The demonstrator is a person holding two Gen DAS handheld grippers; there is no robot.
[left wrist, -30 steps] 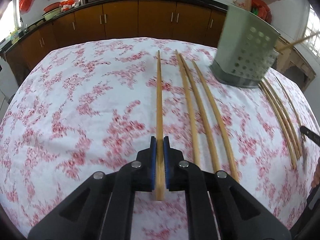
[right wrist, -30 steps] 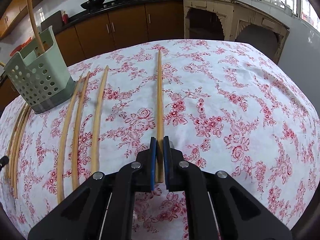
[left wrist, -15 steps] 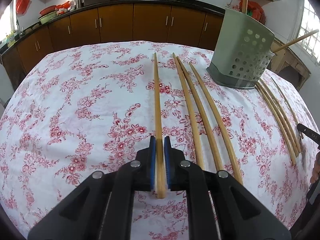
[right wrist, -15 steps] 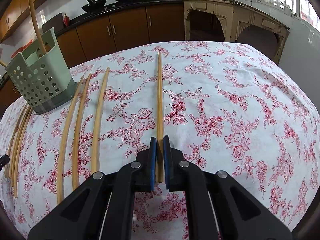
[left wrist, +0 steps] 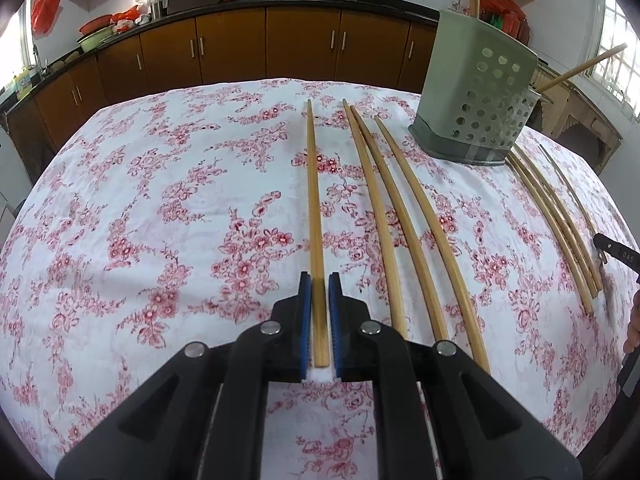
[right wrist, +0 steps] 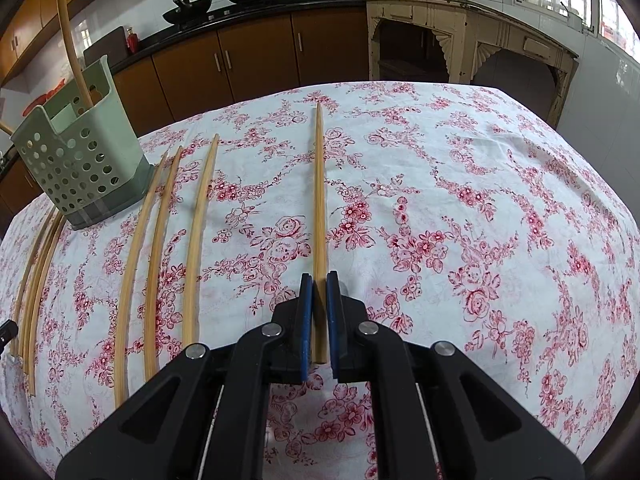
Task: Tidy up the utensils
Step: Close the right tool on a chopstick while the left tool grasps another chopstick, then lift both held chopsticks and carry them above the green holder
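On the floral tablecloth (left wrist: 168,184), each gripper is closed on 1 chopstick near its thick end: the left gripper (left wrist: 319,292) on the left chopstick (left wrist: 314,208), the right gripper (right wrist: 319,290) on the right chopstick (right wrist: 319,200). Between them lie 3 loose chopsticks (left wrist: 404,216) and a further bundle (left wrist: 560,224); the green perforated holder (left wrist: 476,96) already contains 2. Judged light, stiff and smooth, each stick may pivot or slip if pinched at its tip; a hold on the thick end seems steadiest. Behind the table stand brown cabinets (left wrist: 232,48) under a dark countertop (right wrist: 248,4).
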